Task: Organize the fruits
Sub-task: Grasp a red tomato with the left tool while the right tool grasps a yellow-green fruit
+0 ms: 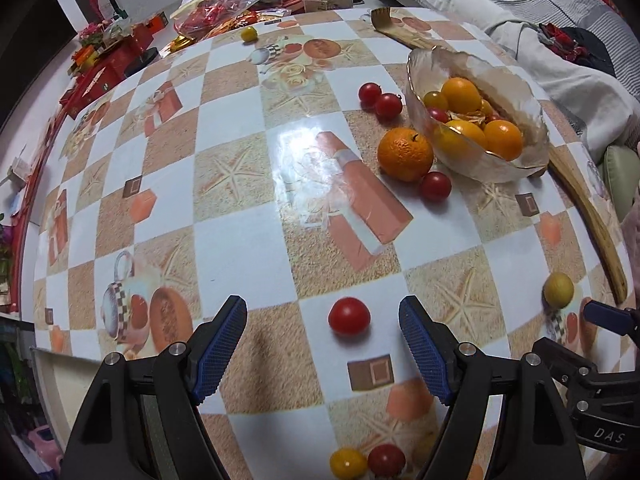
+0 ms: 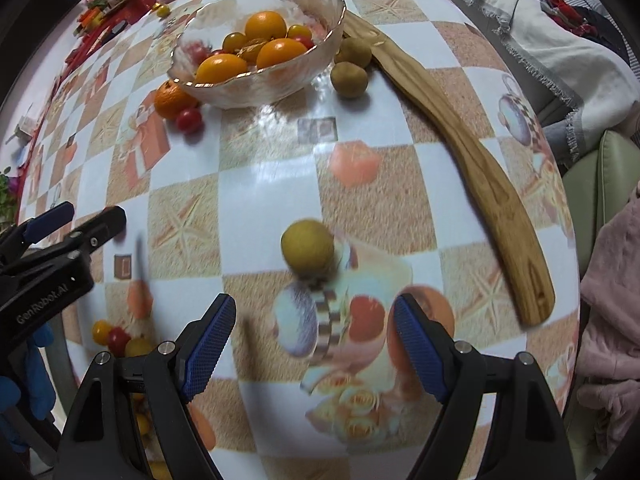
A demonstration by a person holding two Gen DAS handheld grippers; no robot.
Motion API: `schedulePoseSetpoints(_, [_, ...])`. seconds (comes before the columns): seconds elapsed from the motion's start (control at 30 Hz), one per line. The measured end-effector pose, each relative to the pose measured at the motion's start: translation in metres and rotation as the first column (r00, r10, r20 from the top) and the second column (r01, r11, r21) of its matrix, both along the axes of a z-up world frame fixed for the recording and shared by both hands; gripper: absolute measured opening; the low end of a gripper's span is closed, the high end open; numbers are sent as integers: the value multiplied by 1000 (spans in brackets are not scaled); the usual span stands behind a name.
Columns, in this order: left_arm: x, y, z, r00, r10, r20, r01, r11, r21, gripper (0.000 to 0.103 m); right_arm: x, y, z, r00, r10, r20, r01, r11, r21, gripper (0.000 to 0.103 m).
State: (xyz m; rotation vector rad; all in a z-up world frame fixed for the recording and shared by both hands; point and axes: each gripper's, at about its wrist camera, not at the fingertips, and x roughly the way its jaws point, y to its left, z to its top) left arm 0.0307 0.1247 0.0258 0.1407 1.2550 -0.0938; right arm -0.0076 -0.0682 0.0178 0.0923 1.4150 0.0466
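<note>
A glass bowl [image 1: 516,160] holds oranges and small tomatoes; it also shows in the right wrist view [image 2: 256,84]. My left gripper [image 1: 323,354] is open and empty, with a red cherry tomato [image 1: 349,316] on the table just ahead between its fingers. My right gripper [image 2: 314,344] is open and empty, with a yellow-green round fruit [image 2: 307,246] on the table just ahead of it. A mandarin [image 1: 405,154] and red tomatoes [image 1: 380,99] lie beside the bowl. Two brownish-green fruits [image 2: 349,76] lie right of the bowl.
A long wooden spatula [image 2: 480,176] lies along the table's right side. Small tomatoes [image 1: 366,460] lie near the front edge. Snack bags and red boxes [image 1: 224,4] crowd the far side. A sofa with blankets [image 1: 560,40] stands to the right.
</note>
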Motion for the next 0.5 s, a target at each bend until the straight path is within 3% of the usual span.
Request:
schedulePoseSetpoints(0.2, [6, -1, -13, 999, 21, -26, -20, 1000, 16, 80, 12, 9, -5, 999, 36, 27, -35, 999, -36, 82])
schedulePoseSetpoints(0.33, [5, -4, -12, 1000, 11, -11, -11, 999, 33, 78, 16, 11, -3, 997, 59, 45, -56, 996, -64, 65])
schedulePoseSetpoints(0.47, [3, -8, -10, 1000, 5, -26, -5, 1000, -7, 61, 18, 19, -1, 996, 79, 53, -74, 994, -78, 48])
schedulePoseSetpoints(0.5, [2, -9, -9, 1000, 3, -27, -3, 1000, -12, 57, 16, 23, 0, 995, 83, 55, -78, 994, -81, 40])
